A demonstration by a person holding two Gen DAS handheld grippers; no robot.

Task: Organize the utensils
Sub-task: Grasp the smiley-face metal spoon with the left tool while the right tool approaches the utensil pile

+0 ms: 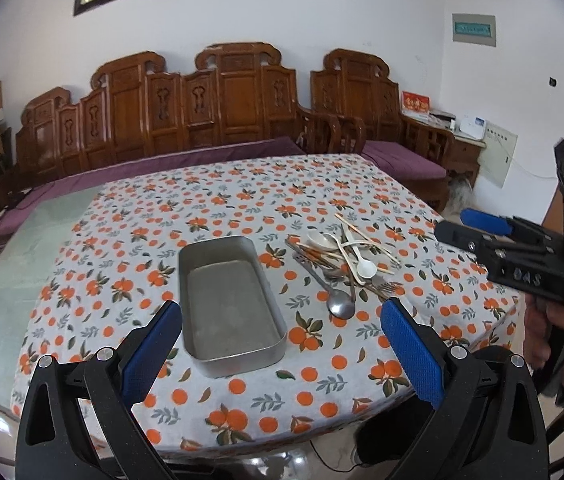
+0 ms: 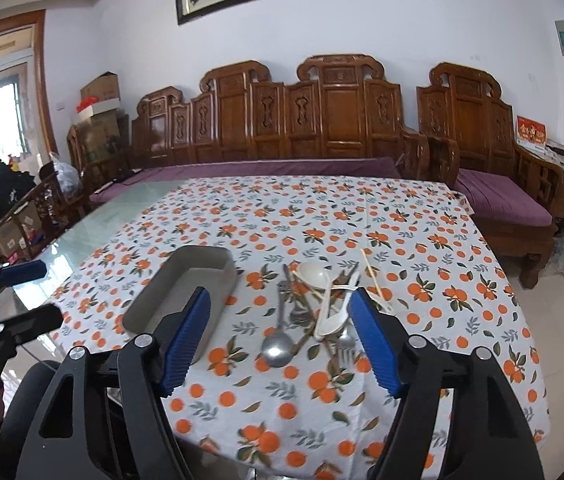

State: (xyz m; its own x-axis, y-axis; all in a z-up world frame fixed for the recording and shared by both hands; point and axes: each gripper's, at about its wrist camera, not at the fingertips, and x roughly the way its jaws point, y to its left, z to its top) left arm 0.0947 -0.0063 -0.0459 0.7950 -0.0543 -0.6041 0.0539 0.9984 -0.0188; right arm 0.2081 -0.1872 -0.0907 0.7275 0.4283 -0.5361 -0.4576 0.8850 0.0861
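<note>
An empty grey metal tray [image 1: 201,264] [image 2: 149,300] lies on the orange-patterned tablecloth. To its right is a pile of utensils [image 1: 342,256] [image 2: 322,304]: a steel spoon [image 1: 340,304] [image 2: 277,346], white spoons [image 1: 364,266] [image 2: 332,312], chopsticks [image 1: 366,232] [image 2: 372,272] and a fork [image 2: 346,346]. My left gripper [image 1: 282,320] is open and empty, held above the tray's near end. My right gripper [image 2: 282,316] is open and empty, above the near end of the pile; it also shows at the right in the left wrist view [image 1: 458,224].
The tablecloth [image 1: 241,200] [image 2: 422,240] covers most of a glass table, with bare glass [image 1: 41,232] at the left. A carved wooden sofa with purple cushions [image 1: 221,152] [image 2: 282,168] stands behind the table. The left gripper shows at the left in the right wrist view [image 2: 29,296].
</note>
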